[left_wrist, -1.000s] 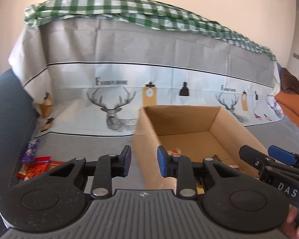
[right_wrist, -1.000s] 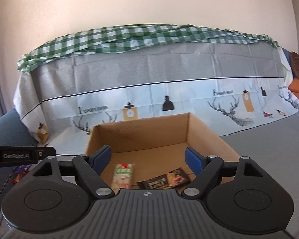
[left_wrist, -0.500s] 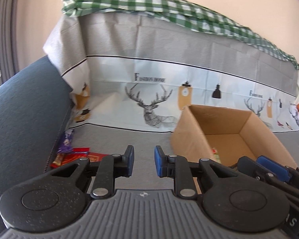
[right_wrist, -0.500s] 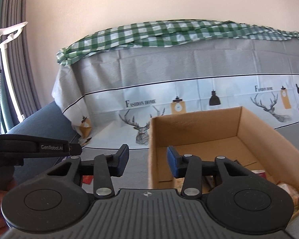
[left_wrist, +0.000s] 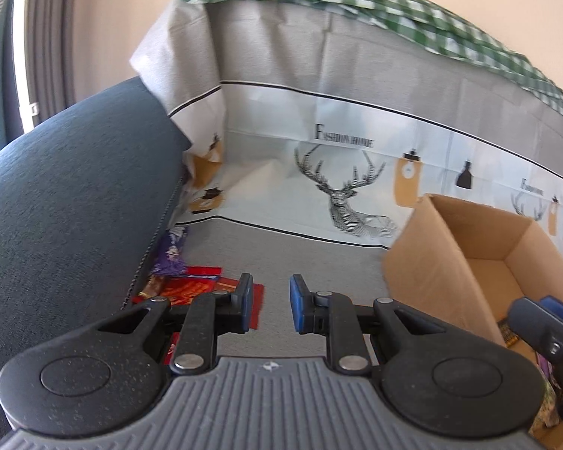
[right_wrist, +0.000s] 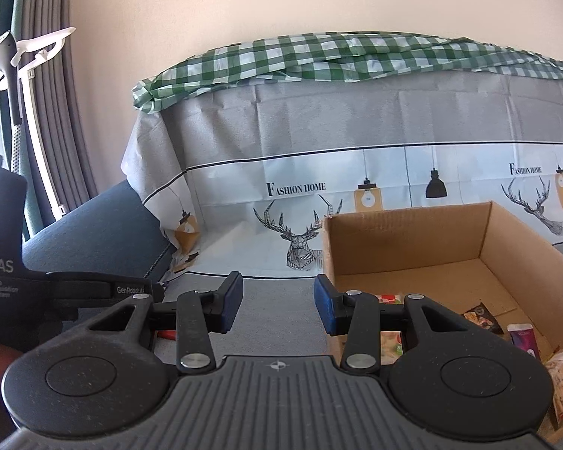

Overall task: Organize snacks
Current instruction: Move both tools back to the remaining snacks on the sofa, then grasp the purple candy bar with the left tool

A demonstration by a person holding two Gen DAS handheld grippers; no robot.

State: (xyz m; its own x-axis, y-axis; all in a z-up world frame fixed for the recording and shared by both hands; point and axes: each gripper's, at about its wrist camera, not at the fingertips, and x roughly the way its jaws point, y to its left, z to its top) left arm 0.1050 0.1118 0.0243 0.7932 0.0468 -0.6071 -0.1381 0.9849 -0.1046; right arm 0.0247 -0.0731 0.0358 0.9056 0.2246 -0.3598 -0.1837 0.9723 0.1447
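Observation:
A brown cardboard box [right_wrist: 514, 240] stands open on the grey sofa seat, with several snack packets [right_wrist: 480, 317] inside. It also shows at the right of the left wrist view [left_wrist: 450, 258]. Loose snacks lie by the sofa arm: a purple packet [left_wrist: 170, 253] and red packets [left_wrist: 191, 287]. My left gripper [left_wrist: 270, 305] is open and empty, just right of the red packets and above the seat. My right gripper [right_wrist: 277, 305] is open and empty, over the seat just left of the box's near corner. Its fingertips [left_wrist: 536, 322] show in the left wrist view.
A dark blue sofa arm [left_wrist: 67, 202] rises on the left. A deer-print cloth [right_wrist: 356, 195] covers the backrest, with a green checked cloth [right_wrist: 319, 56] on top. Curtains [right_wrist: 52, 120] hang at far left.
Both grippers have swung left, away from over the box toward the snacks by the sofa arm. The right gripper's jaws have narrowed from wide open; the left stays slightly open.

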